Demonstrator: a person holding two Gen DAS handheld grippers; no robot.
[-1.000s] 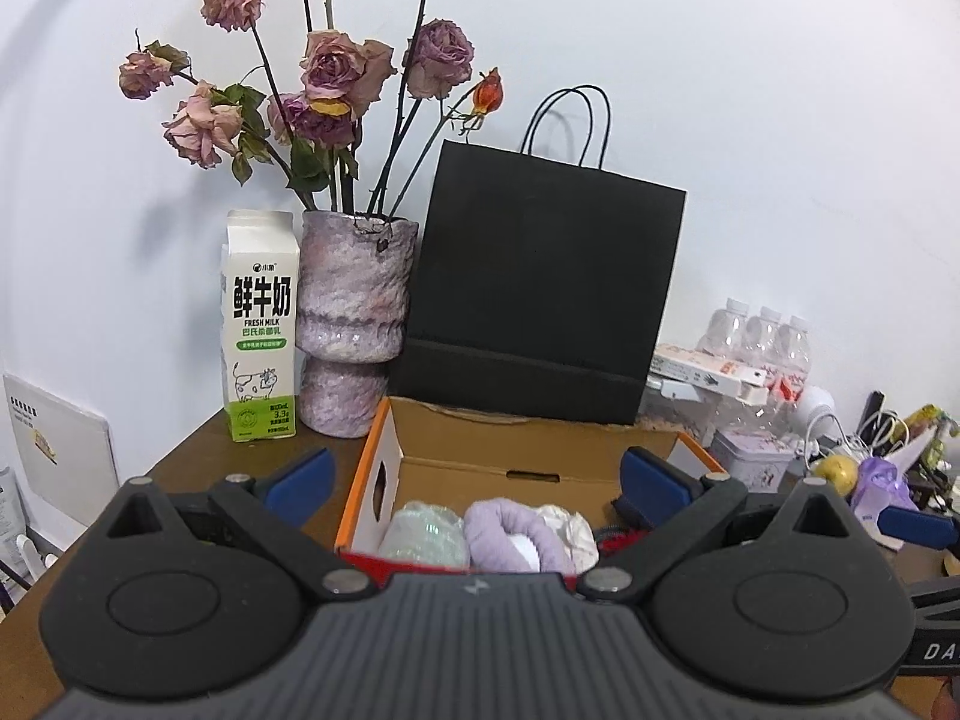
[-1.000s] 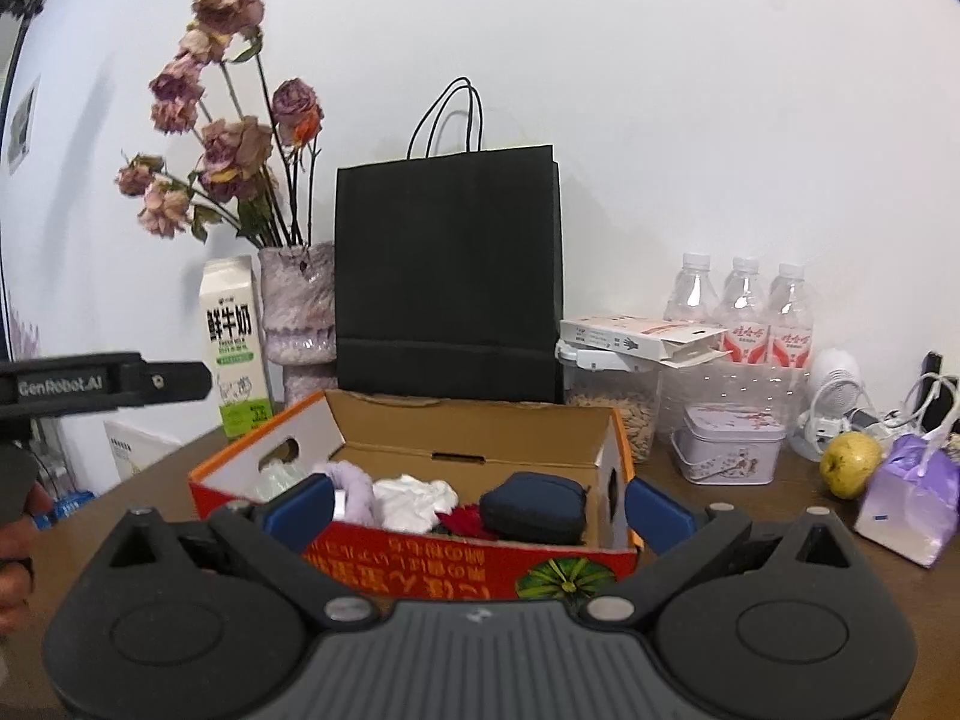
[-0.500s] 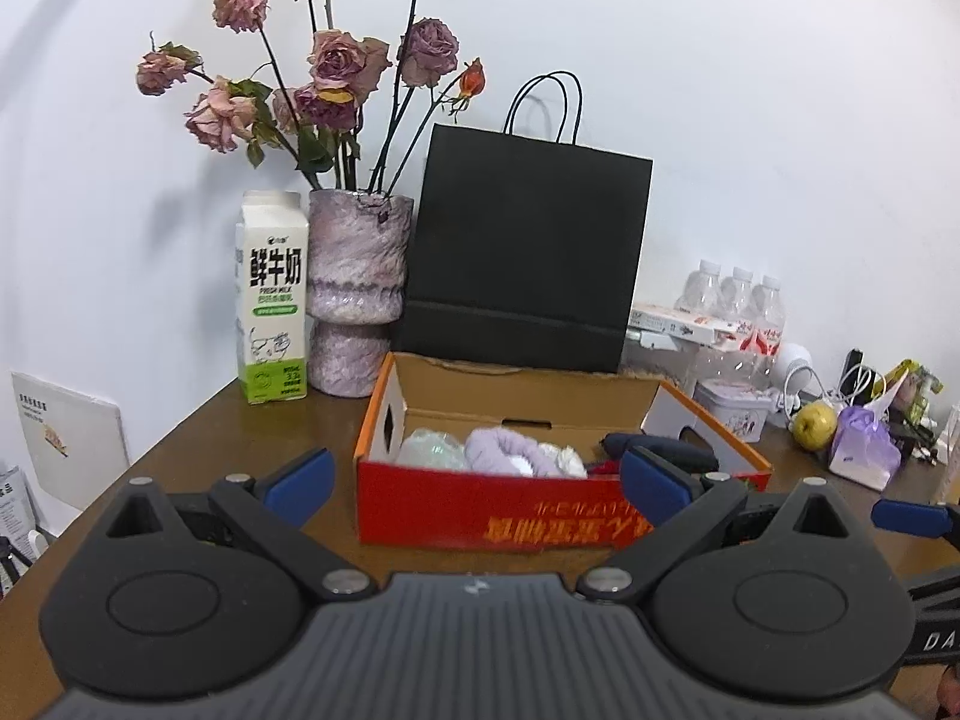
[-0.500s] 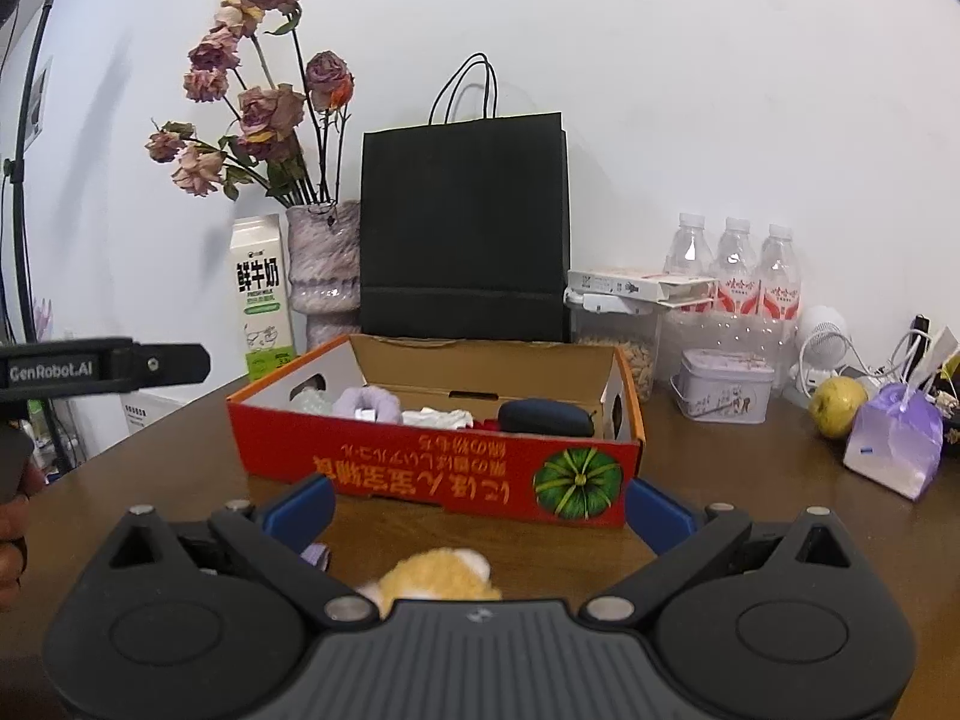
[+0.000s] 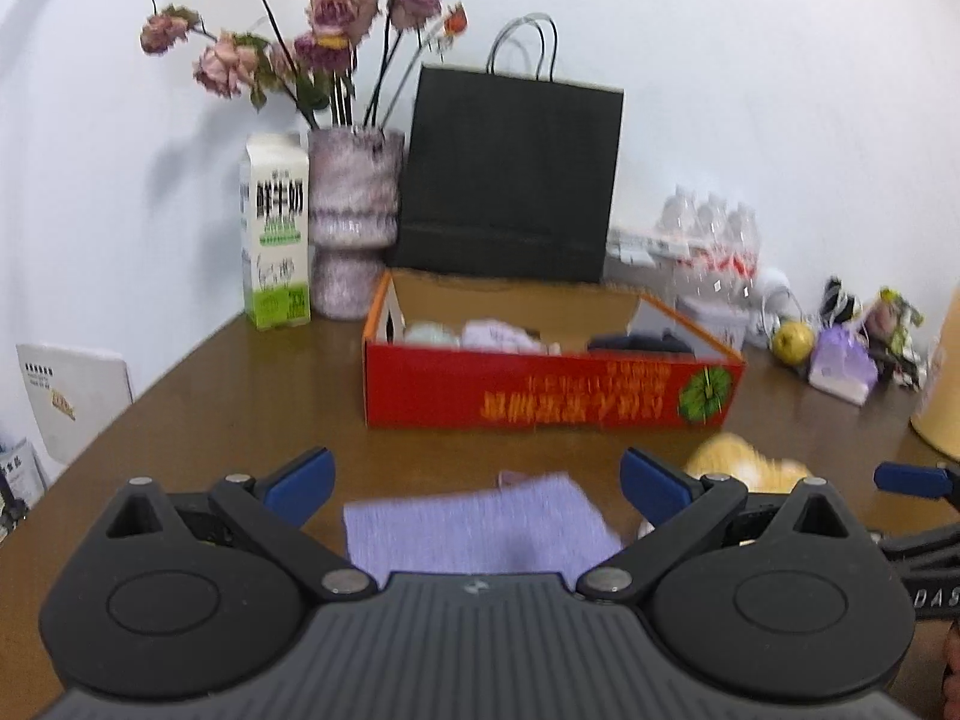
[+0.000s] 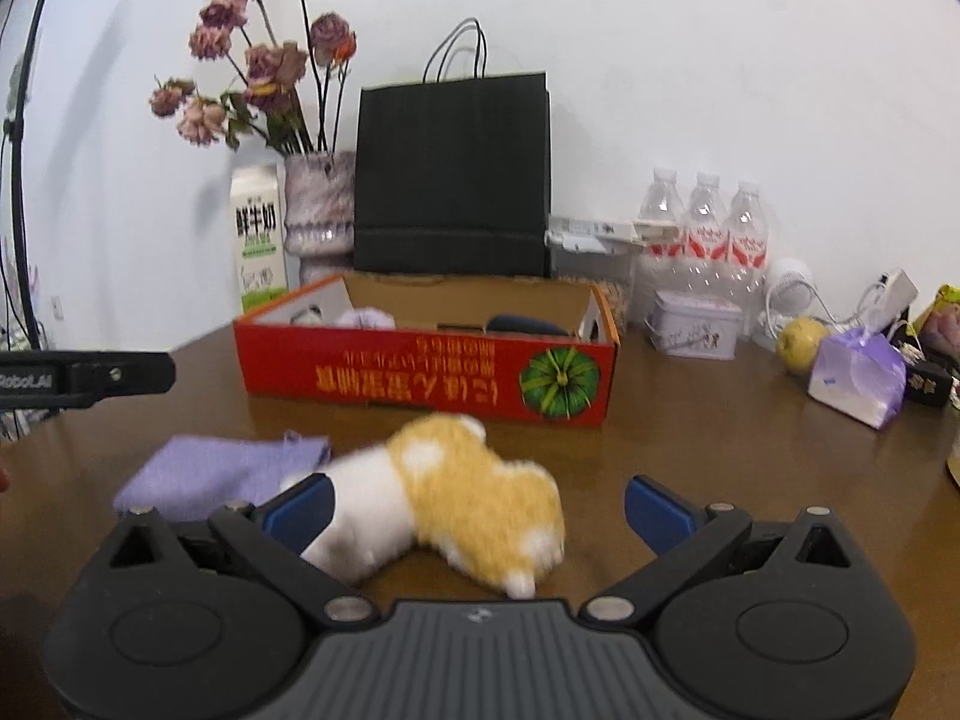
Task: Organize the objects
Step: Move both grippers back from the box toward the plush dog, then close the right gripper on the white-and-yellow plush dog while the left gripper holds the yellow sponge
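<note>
In front of the red box (image 6: 426, 381), two soft things wait on the table (image 6: 690, 456), and both grippers are spread wide and hold nothing.

The plush toy (image 6: 456, 498), yellow and white, lies just before the right gripper (image 6: 480, 510), between its blue fingertips but a little toward the left one, which it seems to touch or cover. Its long axis runs across the gripper's opening, tilted, so I judge a straight push forward and a closing would catch its middle. The purple cloth (image 5: 480, 531) lies flat directly ahead of the left gripper (image 5: 477, 483), centred between the tips; in the right view the same cloth sits left of the toy. So each gripper is nearer to its own thing, and the box, already holding some items, stands beyond both, open at the top.
</note>
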